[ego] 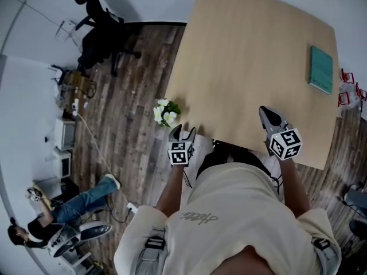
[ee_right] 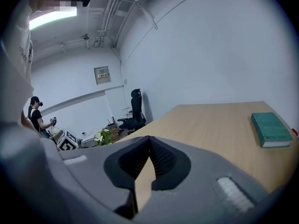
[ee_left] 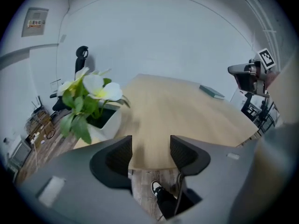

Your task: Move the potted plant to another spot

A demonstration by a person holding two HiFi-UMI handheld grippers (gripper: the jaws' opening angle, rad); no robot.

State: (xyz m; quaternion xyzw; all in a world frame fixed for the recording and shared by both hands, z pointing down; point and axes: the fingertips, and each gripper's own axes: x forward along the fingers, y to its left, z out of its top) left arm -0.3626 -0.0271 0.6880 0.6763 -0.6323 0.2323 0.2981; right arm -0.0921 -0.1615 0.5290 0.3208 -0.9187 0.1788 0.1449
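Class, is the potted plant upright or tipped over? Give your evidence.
Upright: the plant rises from its pot, whose opening faces up, on the table.

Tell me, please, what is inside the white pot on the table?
A plant with green leaves and white flowers stands in the pot. The opening looks dark and the leaves cover most of it, so what fills the pot cannot be seen.

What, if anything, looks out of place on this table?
The plant stands right at the near left corner of the table, by the edge, where a nudge might tip it off. The book lies flat near the right edge. Nothing is spilled.
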